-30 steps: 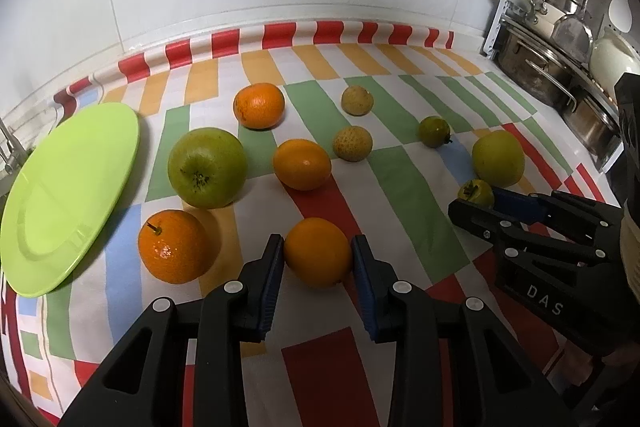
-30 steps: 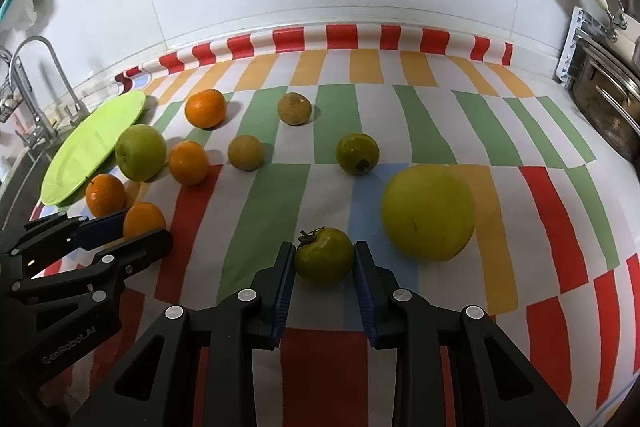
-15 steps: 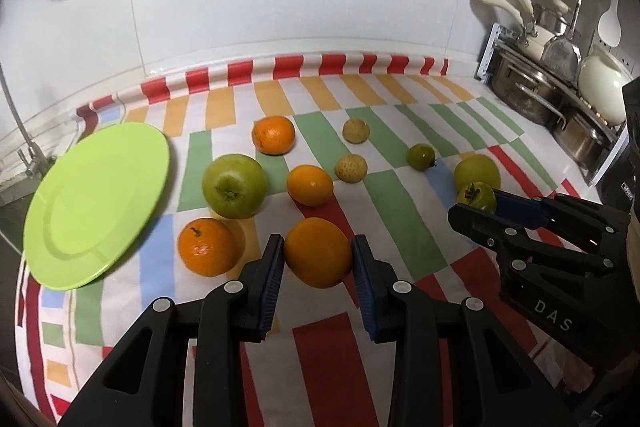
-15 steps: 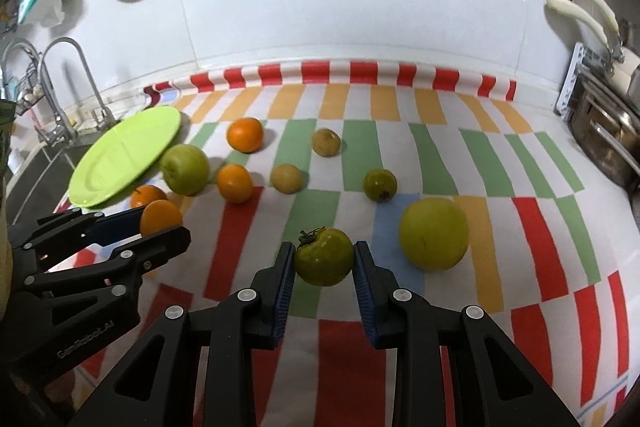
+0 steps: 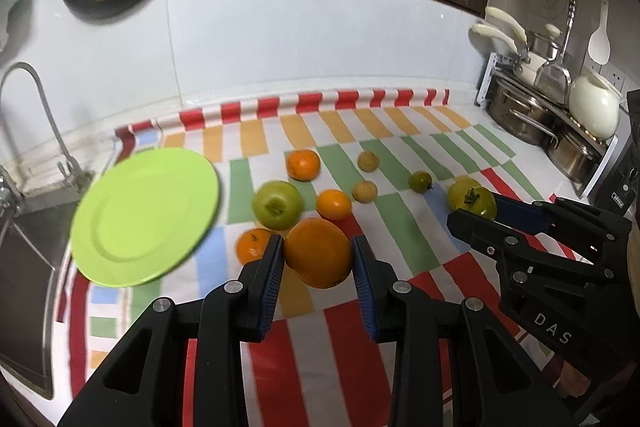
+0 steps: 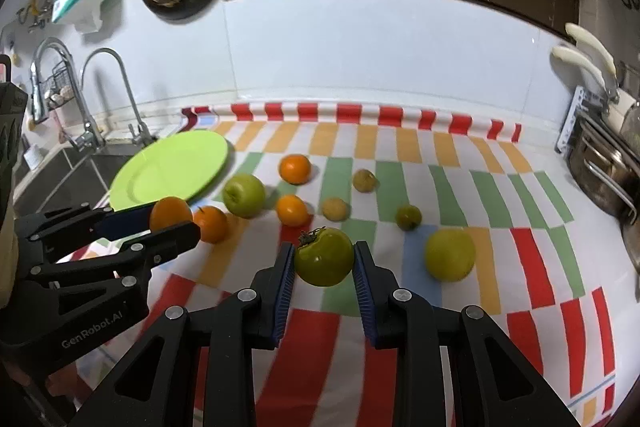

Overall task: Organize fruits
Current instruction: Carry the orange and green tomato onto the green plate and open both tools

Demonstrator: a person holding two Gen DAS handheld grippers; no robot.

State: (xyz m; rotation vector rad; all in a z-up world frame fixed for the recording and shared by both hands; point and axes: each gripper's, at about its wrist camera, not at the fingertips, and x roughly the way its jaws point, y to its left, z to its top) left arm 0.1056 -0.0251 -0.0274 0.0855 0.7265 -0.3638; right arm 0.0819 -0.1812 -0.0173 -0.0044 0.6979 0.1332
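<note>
Your left gripper holds a big round orange tight between its blue pads, low in the middle of the left view. The orange hangs above the striped cloth. Your right gripper squeezes a green tomato with a dry stem the same way, low in the middle of the right view.

A flat lime green plate lies at the left of the left view, next to the sink. Near it, on the cloth, sit a green apple, three smaller oranges, two tan fruits, a small green fruit and a yellow-green fruit.
</note>
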